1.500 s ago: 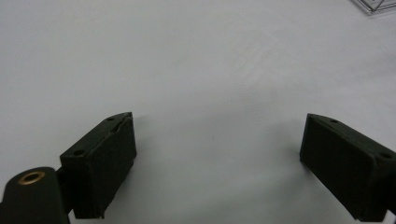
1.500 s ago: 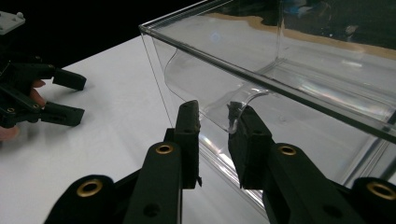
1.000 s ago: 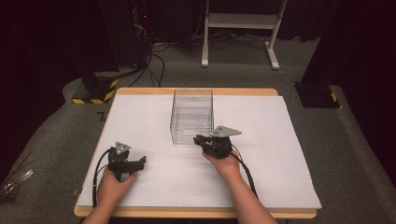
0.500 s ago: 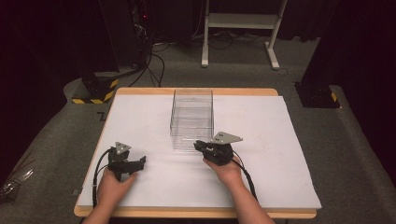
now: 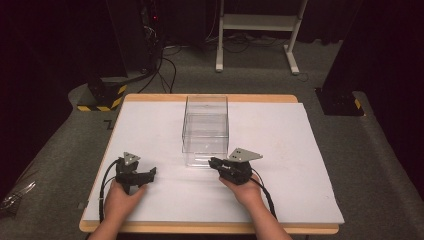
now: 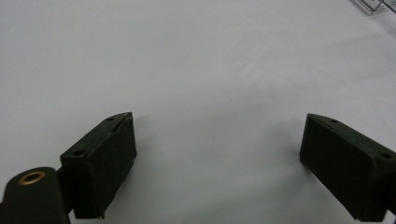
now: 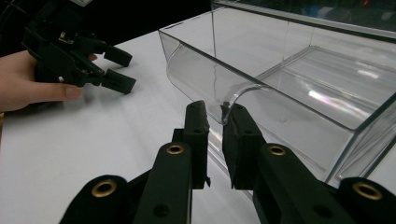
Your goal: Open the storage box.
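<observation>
A clear plastic box [image 5: 205,117] stands in the middle of the white-covered table [image 5: 290,150]. Its clear drawer [image 7: 299,88] sticks out from the near end. My right gripper [image 5: 214,163] is at the drawer's front wall, and in the right gripper view the jaws [image 7: 217,119] are shut on the thin clear wall beside its curved cut-out. My left gripper [image 5: 150,173] rests on the table to the near left, apart from the box. Its jaws [image 6: 217,140] stand wide open over bare white surface. It is also in the right gripper view as the left gripper [image 7: 114,70], held by a hand.
Behind the table stand a white frame [image 5: 255,22], cables on the grey floor [image 5: 165,65] and a black-and-yellow base [image 5: 100,97] at the left. A black base [image 5: 340,102] sits off the right edge. White surface spreads on both sides of the box.
My right gripper has drawn back toward the person, and the drawer's front has come out with it. The left gripper has stayed put.
</observation>
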